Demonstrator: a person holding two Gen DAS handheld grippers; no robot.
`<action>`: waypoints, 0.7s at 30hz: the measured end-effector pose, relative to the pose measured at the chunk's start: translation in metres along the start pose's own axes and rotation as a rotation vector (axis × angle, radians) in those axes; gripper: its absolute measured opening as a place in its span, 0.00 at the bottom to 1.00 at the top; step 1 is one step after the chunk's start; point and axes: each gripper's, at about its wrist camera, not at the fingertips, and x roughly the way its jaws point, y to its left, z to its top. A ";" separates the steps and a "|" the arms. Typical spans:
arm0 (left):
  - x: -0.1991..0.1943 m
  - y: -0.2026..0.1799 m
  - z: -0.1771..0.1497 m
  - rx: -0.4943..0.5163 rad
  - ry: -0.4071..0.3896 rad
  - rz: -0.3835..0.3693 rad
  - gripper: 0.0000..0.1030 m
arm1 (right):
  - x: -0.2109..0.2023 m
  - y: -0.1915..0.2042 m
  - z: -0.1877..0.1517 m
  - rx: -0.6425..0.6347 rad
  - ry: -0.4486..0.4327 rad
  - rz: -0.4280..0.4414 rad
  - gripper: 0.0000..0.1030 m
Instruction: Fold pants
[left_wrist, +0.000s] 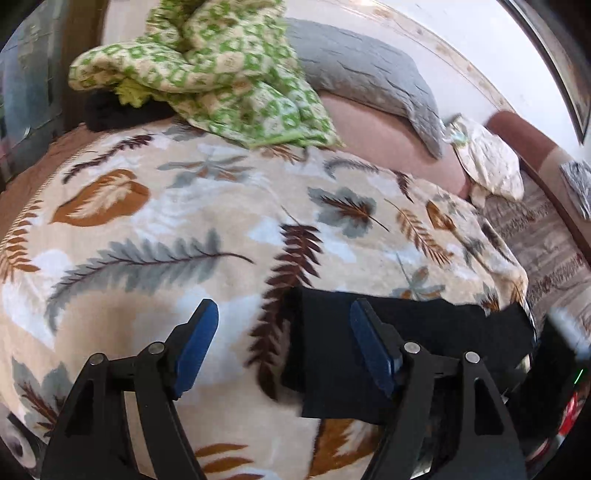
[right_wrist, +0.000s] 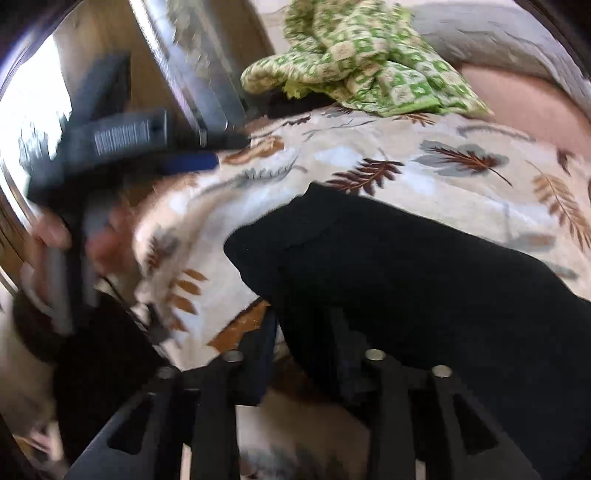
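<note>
Black pants (left_wrist: 417, 343) lying bunched on the leaf-print blanket (left_wrist: 155, 229) of the bed. Left gripper (left_wrist: 282, 347) spread apart, empty, above their edge. Right gripper (right_wrist: 306, 354) buried in cloth; closure cannot be told. Better to pinch one edge, lift clear, then lay flat.

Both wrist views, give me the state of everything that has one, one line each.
Black pants: folded into a bundle, lying on the leaf-print blanket.
Left hand-held gripper: open, empty, above the blanket.
Right hand-held gripper: partly hidden by the pants, state unclear.
Green patterned cloth: crumpled, unfolded.
Grey pillow: lying flat.
</note>
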 end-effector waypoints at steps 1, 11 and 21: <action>0.002 -0.007 -0.002 0.023 0.011 -0.013 0.72 | -0.018 -0.011 0.003 0.017 -0.039 -0.052 0.39; 0.040 -0.079 -0.021 0.250 0.142 -0.033 0.72 | -0.045 -0.146 0.000 0.296 -0.013 -0.283 0.31; 0.053 -0.078 -0.026 0.223 0.185 -0.015 0.72 | -0.046 -0.154 -0.006 0.327 -0.032 -0.323 0.28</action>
